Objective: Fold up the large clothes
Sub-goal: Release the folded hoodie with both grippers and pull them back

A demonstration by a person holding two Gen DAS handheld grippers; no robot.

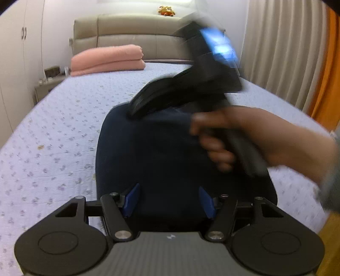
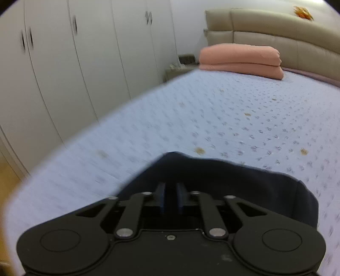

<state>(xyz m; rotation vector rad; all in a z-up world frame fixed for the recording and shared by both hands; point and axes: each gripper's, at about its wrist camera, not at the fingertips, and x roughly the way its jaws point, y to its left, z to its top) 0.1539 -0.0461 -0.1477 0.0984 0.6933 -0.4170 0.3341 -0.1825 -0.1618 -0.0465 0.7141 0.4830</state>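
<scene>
Looks like we're near the tail end of the fold: the dark navy garment (image 1: 161, 152) is already down to a compact, roughly rectangular bundle lying on the bed (image 1: 63, 131), toward the foot end and well away from the headboard (image 1: 127, 36). The left gripper (image 1: 170, 199) hangs over the near edge of the garment with its blue pads spread wide and nothing pinched between them. The right gripper (image 2: 170, 197) has its jaws drawn almost together; the gap between the pads looks empty, so I'd say it holds nothing, just hovering over the garment's corner. In the left view the person's hand (image 1: 216, 138) on that right gripper is badly blurred, so I can't tell if the tip touches the cloth. My guess at what's next: either one more fold in half, which would mean both grippers pinching the near edge and carrying it toward the headboard, or just patting it flat. The bedspread is pale lilac with a small flower print, fairly smooth. Up by the headboard sits a folded pink blanket (image 2: 240, 59), white wardrobes (image 2: 63, 63) run along one side of the bed, curtains (image 1: 282, 42) along the other, and a small orange toy (image 1: 166, 10) perches on top of the headboard.
</scene>
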